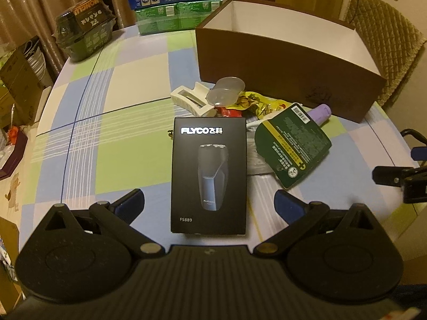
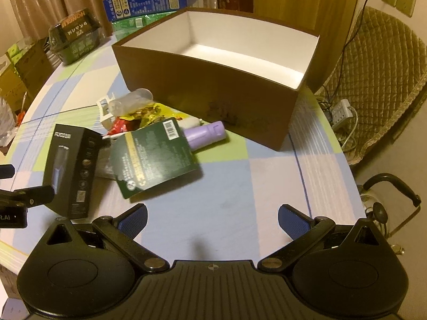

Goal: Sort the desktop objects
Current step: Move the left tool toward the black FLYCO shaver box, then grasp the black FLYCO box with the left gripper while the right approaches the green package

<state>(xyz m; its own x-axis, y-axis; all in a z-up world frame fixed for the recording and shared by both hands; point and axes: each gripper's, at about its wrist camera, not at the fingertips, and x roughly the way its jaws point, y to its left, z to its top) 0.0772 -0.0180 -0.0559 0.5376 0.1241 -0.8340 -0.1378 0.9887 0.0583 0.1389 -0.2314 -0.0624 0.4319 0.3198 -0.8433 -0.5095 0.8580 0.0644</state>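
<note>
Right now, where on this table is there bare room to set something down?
Bare tablecloth lies right of the green pouch, before the brown box, and left of the shaver box toward the wrapped package. The brown box's inside looks empty. It is crowded between shaver box and brown box: hair clip, clear lid, snack wrappers, purple bottle.

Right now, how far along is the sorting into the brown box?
Nothing looks sorted yet: the brown box shows only bare white floor. Nothing is held; the left gripper is open around the black shaver box, and the right gripper is open over bare tablecloth. The green pouch, purple bottle and snack packets remain.
</note>
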